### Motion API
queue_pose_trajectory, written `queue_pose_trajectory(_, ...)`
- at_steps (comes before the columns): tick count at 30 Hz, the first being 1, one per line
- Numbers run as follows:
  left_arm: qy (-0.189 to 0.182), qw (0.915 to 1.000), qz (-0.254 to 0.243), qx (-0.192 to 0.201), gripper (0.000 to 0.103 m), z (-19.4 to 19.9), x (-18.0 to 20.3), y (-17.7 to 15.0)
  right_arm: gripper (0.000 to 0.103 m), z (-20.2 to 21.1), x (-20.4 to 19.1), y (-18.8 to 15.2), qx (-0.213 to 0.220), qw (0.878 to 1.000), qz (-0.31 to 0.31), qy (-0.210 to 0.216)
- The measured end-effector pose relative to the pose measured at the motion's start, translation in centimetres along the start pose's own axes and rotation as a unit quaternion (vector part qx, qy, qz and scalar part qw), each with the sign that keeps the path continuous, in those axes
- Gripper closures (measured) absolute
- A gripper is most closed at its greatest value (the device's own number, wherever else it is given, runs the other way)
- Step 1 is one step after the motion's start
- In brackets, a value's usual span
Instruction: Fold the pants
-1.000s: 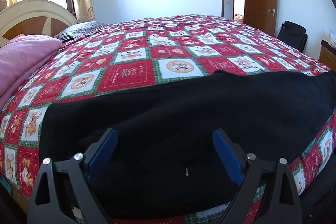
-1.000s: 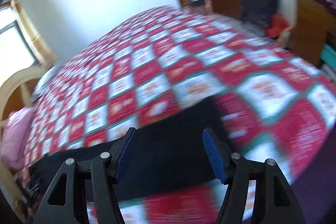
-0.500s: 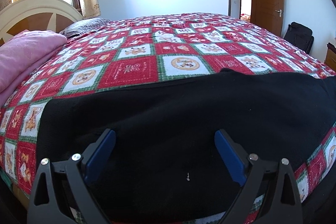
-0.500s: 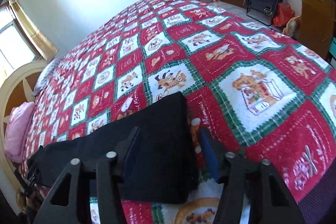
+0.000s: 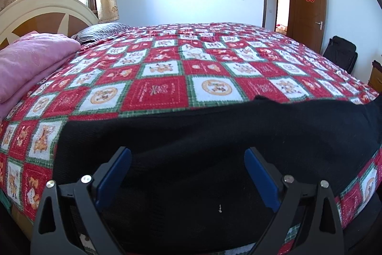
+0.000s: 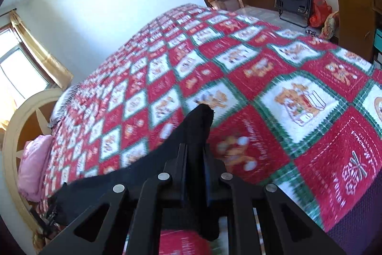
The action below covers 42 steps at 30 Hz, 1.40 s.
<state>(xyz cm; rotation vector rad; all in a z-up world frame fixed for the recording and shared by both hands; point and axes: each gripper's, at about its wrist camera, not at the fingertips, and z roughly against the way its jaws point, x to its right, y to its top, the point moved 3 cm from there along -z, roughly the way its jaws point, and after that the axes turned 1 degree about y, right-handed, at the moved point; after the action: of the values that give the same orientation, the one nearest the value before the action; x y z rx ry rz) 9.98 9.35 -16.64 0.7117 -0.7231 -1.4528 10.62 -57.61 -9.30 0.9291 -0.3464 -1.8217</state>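
I have the black pants (image 5: 214,135) lying flat along the near edge of the bed (image 5: 167,92), stretched sideways across its red, white and green quilt. Beyond the pants the quilt runs bare and open all the way to the far side of the bed. At the head of the bed, a folded pink blanket (image 5: 31,63) sits well apart from the pants.

My left tool (image 5: 187,173) hangs tilted downward over the middle of the pants, its blue pads spread wide apart with nothing gripped, black cloth showing below and between them.

My right tool (image 6: 194,166) also points down toward the bed at the pants' other end. Its jaws are closing, nearly together, with a bunched ridge of the black cloth pinched between them; the fabric rises off the quilt to a peak just ahead of the fingers.
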Motion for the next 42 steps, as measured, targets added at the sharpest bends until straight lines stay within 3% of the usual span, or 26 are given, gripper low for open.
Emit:
queue_pose_trajectory(7,-0.008,0.9999,0.0,0.006,0.005,0.5,0.2,0.5,0.091,1.6,-7.4,-0.9,0.008,0.999,0.031,0.014)
queue_pose_trajectory(14,-0.012,0.9999,0.002,0.009,0.005,0.8,0.2,0.7,0.091,0.4,-13.8,-2.7,-0.01,0.997,0.062,0.046)
queue_pose_trajectory(31,-0.024,0.9997,-0.002,0.002,0.005,0.7,1.1,0.3,0.091,-6.1,-22.5,-8.4,-0.086,0.986,0.093,0.111)
queue_pose_trajectory(35,-0.039,0.9992,-0.007,0.003,0.005,1.0,1.9,0.3,0.091,-7.9,-23.9,-10.3,-0.109,0.982,0.105,0.116)
queue_pose_trajectory(42,-0.104,0.9941,-0.028,-0.003,0.005,1.7,5.5,0.7,0.09,-13.3,-25.4,-14.6,-0.169,0.969,0.157,0.09)
